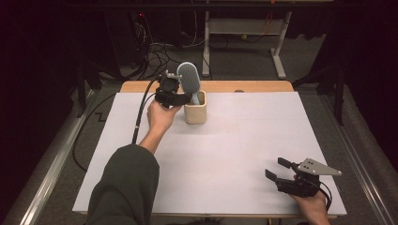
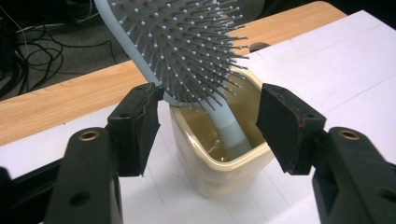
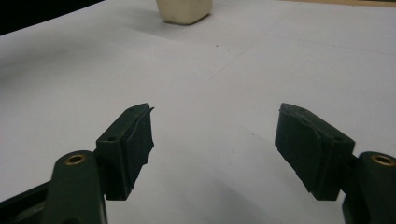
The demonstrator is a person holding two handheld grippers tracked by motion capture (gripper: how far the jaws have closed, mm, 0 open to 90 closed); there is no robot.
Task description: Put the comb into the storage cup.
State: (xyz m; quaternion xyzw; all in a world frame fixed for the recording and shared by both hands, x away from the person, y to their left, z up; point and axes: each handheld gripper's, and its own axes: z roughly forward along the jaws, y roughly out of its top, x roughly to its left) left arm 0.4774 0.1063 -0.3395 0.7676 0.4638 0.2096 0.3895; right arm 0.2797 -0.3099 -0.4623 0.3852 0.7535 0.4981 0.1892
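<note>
High view puts the pale blue oval paddle hairbrush [image 1: 189, 79] standing handle-down in the cream, square-sided ceramic cup [image 1: 195, 114], which sits on the white paper sheet [image 1: 225, 154] toward the far side of the light wooden table [image 1: 263, 86]. Left gripper view shows the brush leaning, its grey bristled face [image 2: 187, 46] turned toward the camera and its handle reaching down to the glossy bottom of the cup [image 2: 219, 163]. Left gripper [image 2: 208, 114] stands just beside the cup with its jaws partly apart: the left-hand black pad [image 2: 140, 123] touches the brush's blue edge, while the other pad [image 2: 285, 126] stands clear of it, so the brush is between the jaws but not clamped. Right gripper [image 1: 277, 171] rests low on the paper at the near right corner, well apart from the cup; in the right gripper view its jaws gape wide with bare paper between them, and the cup's base [image 3: 184, 11] shows far ahead
</note>
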